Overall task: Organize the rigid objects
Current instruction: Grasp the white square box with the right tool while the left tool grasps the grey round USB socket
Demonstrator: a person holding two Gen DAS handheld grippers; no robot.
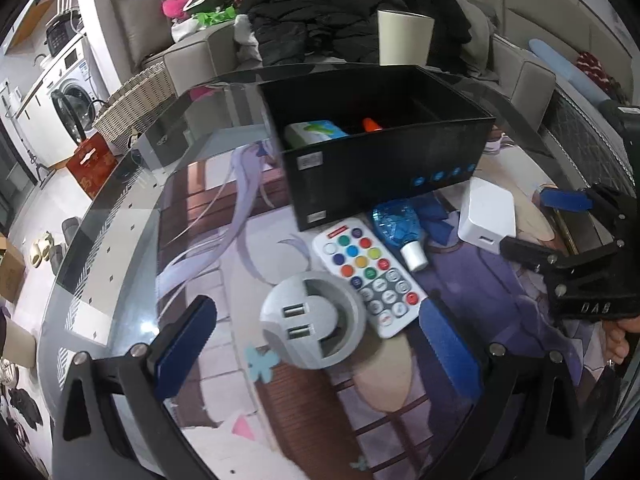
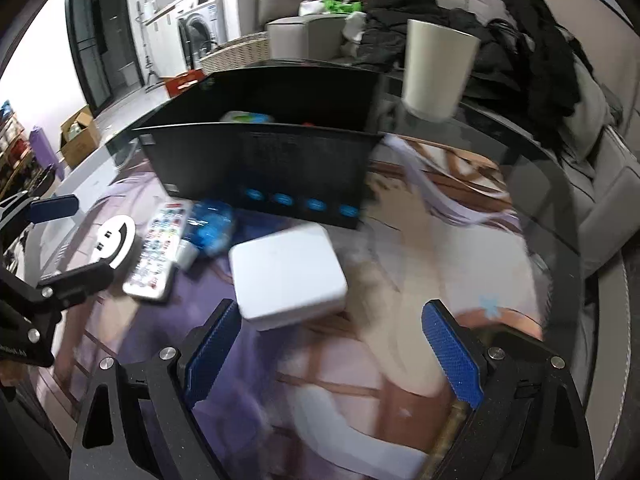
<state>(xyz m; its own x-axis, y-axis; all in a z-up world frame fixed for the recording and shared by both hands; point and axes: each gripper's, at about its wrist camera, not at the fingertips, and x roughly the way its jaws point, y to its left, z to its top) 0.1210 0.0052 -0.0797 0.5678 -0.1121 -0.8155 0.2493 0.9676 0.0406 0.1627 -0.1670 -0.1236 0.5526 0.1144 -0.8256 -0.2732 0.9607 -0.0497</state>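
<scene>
A black box [image 1: 384,160] stands on the glass table, holding a green-white packet [image 1: 316,130] and an orange item [image 1: 372,124]. In front of it lie a round grey USB hub [image 1: 314,320], a white remote with coloured buttons [image 1: 370,276], a blue bottle [image 1: 398,228] and a white square adapter [image 1: 486,216]. My left gripper [image 1: 316,344] is open, its fingers on either side of the hub. My right gripper [image 2: 332,348] is open, just short of the white adapter [image 2: 288,276]. The box [image 2: 260,168], remote [image 2: 158,248] and hub [image 2: 116,240] also show in the right wrist view.
A beige cup [image 2: 436,68] stands on the table behind the box. The table [image 1: 132,216] has a rounded glass edge over an anime print. A sofa with dark clothes [image 1: 320,20] is behind, a wicker basket [image 1: 132,96] and washing machine [image 1: 68,96] at the left.
</scene>
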